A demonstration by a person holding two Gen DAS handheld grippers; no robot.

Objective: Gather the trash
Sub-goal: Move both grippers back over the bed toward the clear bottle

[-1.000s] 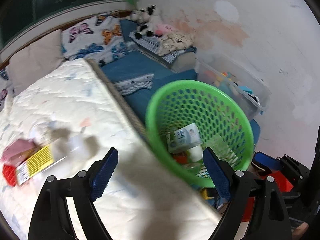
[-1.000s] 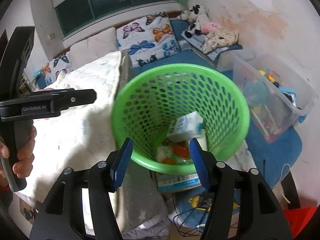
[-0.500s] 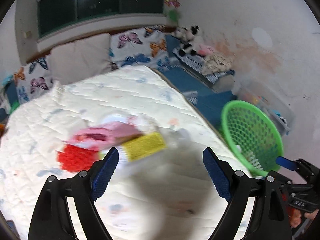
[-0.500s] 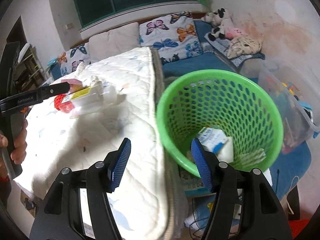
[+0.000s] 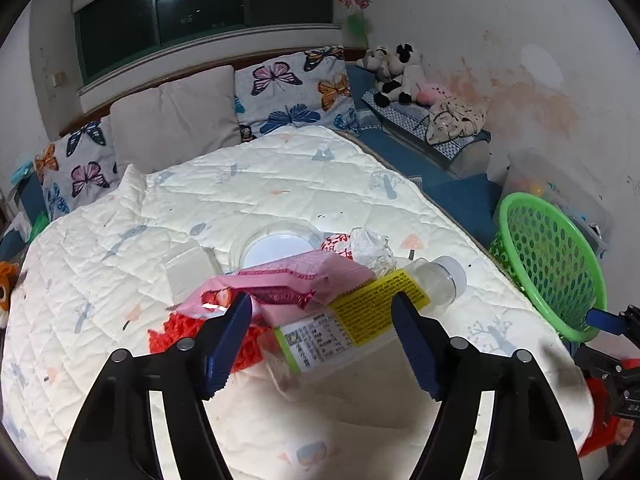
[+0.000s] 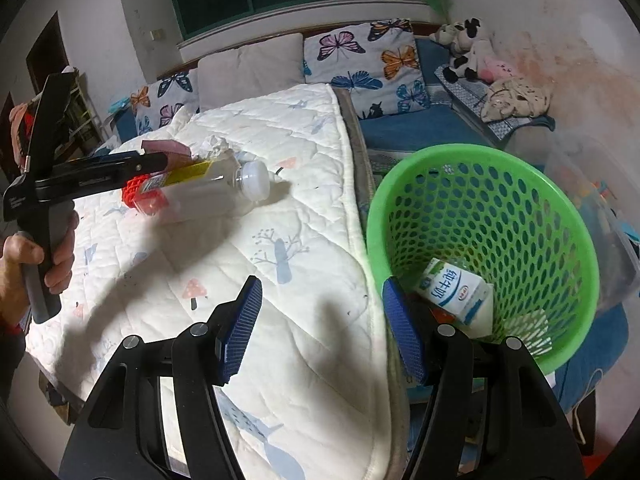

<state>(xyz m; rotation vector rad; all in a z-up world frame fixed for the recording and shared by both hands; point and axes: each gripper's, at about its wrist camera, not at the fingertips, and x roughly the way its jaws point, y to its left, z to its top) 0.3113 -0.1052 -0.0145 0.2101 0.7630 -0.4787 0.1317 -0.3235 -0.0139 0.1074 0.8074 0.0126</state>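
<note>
The left gripper (image 5: 322, 322) was spread wide, its blue pads (image 5: 228, 338) on either side of a clear plastic bottle (image 5: 360, 316) without touching it. The bottle lay on its side on the white quilt (image 5: 260, 196), its yellow label up and its white cap pointing toward the bed's edge. A pink wrapper (image 5: 288, 284) lay partly over the bottle's lower end, and a red mesh piece (image 5: 176, 332) showed under the wrapper, beside the left pad. Just beyond were a crumpled bit of white paper (image 5: 370, 246), a round clear lid (image 5: 278, 242) and a small clear cup (image 5: 188, 268), all resting on the quilt. From the right wrist view, that gripper (image 6: 132, 170) hung over the bottle (image 6: 216, 188), gripped by a bare hand (image 6: 48, 256).

The right gripper (image 6: 320, 324) was also spread and held nothing, hanging over the quilt's edge (image 6: 356, 200) with one pad in front of the green basket (image 6: 576, 216). The basket stood just beside the bed, and a white milk carton (image 6: 456, 292) lay tilted inside it with other scraps too hidden to name. Butterfly pillows (image 5: 292, 88) and stuffed toys (image 5: 394, 66) sat against the far wall, well apart from the trash.
</note>
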